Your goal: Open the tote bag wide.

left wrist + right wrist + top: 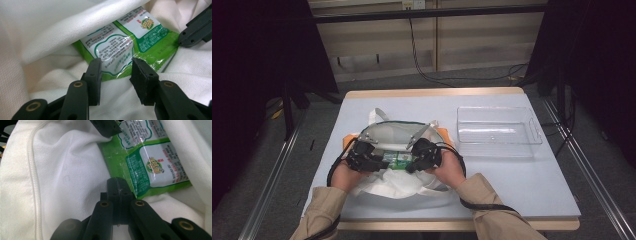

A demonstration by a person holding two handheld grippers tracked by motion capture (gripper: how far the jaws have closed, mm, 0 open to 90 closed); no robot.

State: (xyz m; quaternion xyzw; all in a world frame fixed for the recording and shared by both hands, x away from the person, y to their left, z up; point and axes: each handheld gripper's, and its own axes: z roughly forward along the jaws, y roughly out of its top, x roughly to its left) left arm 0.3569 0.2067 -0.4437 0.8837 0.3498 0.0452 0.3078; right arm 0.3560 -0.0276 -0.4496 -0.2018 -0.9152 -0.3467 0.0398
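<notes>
Left gripper (pixel 116 72): jaws stood apart, astride the near edge of the green snack packet (pixel 125 42), gripping nothing.
Right gripper (pixel 117 188): jaws pressed together at the packet's corner; whether film was pinched, cannot tell.
Packet: lay inside the white cloth bag (pixel 397 182).
Bag: rested on the table (pixel 512 175), left of a clear plastic bin (pixel 497 132).

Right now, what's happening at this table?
A person works two grippers inside a white cloth bag on the table. The left gripper has its fingers open around the edge of a green snack packet lying in the bag. The right gripper is shut, apparently pinching the packet's corner. A clear plastic bin stands empty to the right.
</notes>
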